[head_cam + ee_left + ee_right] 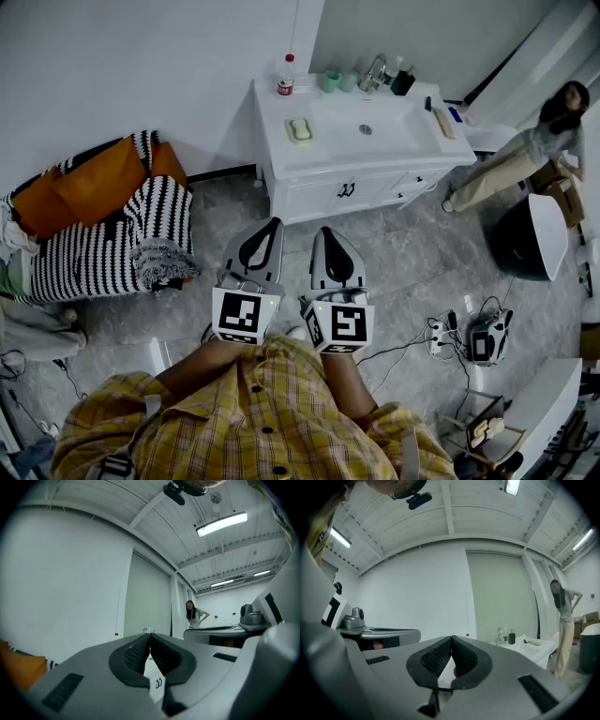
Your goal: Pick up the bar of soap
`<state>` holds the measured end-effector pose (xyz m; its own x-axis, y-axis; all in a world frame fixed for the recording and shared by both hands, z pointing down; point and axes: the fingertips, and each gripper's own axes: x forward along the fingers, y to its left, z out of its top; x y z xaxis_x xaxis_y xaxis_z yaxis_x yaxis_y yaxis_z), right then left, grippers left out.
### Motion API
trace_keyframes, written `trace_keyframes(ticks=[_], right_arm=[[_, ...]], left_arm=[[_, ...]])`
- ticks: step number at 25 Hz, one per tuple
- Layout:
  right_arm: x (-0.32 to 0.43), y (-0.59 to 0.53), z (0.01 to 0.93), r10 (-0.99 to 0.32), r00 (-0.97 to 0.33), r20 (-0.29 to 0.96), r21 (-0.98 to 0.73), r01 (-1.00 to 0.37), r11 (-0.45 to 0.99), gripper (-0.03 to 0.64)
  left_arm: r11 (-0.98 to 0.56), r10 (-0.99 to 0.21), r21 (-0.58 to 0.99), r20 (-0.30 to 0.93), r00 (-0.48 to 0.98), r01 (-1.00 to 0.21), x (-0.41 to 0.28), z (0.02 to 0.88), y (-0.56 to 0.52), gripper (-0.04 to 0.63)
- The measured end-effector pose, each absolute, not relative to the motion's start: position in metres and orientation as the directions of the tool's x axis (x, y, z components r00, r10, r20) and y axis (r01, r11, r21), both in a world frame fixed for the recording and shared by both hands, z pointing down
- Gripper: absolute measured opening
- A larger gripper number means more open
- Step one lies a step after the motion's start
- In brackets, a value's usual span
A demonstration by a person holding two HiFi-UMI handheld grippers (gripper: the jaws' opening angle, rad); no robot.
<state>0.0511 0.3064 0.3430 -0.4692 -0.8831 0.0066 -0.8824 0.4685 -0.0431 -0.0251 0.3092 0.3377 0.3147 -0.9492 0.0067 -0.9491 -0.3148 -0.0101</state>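
Black pads (133, 656) on the left gripper (149, 641) are pressed tight together, with nothing between them. The right gripper (451, 643) is the same: its 2 jaws meet at the tips and hold nothing.

In the head view the left gripper (273, 225) and the right gripper (324, 232) sit side by side, close but not touching. They are low in front of the person's yellow checked shirt (272, 412). Both point level and forward, toward the white cabinet (347, 192). The person's forearms are tucked in near the body, not stretched out.

The bar of soap (299, 129) lies in a small dish (290, 138) on top of the cabinet, to the left of the sink bowl (375, 131). It is well apart from both grippers, with grey floor (225, 211) in between. A bottle with a red cap (286, 75) stands behind the soap near the wall, and the tap (373, 70) is further right.

The pick-up does not look begun yet. This seems to be the very start, before the walk up to the soap. The next move likely calls for stepping closer and opening 1 gripper wide enough for the bar. Then that gripper must come down over the dish. Soap can be slippery, so a gentle, even squeeze on its sides would be safest.
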Motion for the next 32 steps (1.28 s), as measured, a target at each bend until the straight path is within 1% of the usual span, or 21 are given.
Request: trace_keyframes(ticks=[8,18,23,26,32], right_arm=[[0.038,0.301,0.346,-0.884,-0.467,0.020,-0.069,-0.883,0.465,0.015],[-0.006,0.295,0.349,-0.910,-0.411,0.045,-0.066,-0.911,0.408,0.015],[-0.021,0.289,0.349,-0.923,-0.382,0.050,-0.045,-0.924,0.380,0.015],[-0.023,0.277,0.352,-0.927,-0.372,0.057,-0.050,-0.928,0.369,0.015],[-0.022,0.226,0.370,-0.924,-0.376,0.066,-0.063,-0.926,0.373,0.015]], left_arm=[[-0.329,-0.944,0.007,0.004,0.329,-0.944,-0.041,0.339,0.305,0.012],[-0.381,-0.924,0.030,0.015,0.381,-0.924,-0.086,0.344,0.297,0.012],[-0.414,-0.910,0.026,-0.008,0.414,-0.910,-0.097,0.342,0.285,0.012],[-0.423,-0.906,0.030,0.017,0.424,-0.906,-0.100,0.349,0.275,0.012],[-0.422,-0.906,0.021,0.028,0.422,-0.906,-0.101,0.363,0.224,0.012]])
